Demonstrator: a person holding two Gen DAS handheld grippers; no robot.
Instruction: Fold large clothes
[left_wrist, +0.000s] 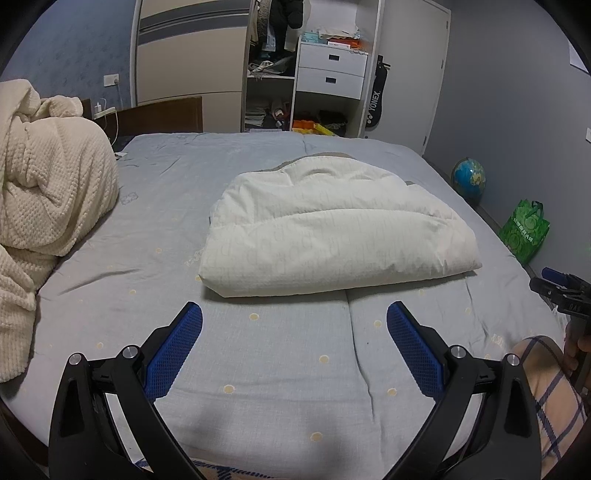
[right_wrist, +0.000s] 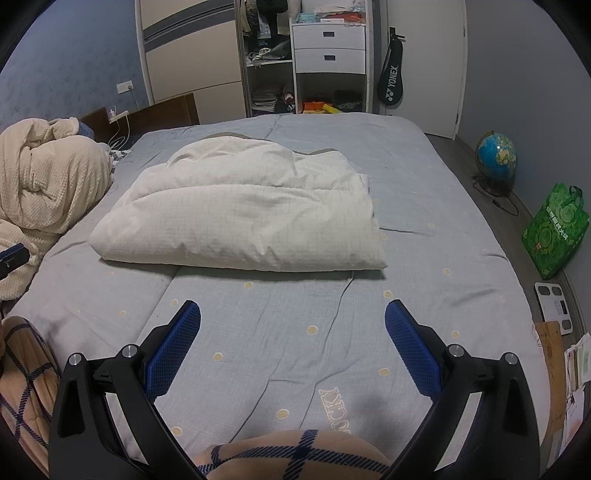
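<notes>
Left gripper (left_wrist: 294, 325): black curved arms, silver round-head screws at the pivots, fingers (left_wrist: 177, 350) faced with blue mesh-textured pads. Right gripper (right_wrist: 293, 325): same build, same blue fingers (right_wrist: 412, 350). Beside each gripper's frame, the person's clothing (right_wrist: 295, 454): peach fabric with a dark navy windowpane check.

Grey-blue walls, open wardrobe (right_wrist: 306, 55) with white drawers (right_wrist: 328, 48), globe (right_wrist: 496, 157) on grey floor (right_wrist: 517, 229)
</notes>
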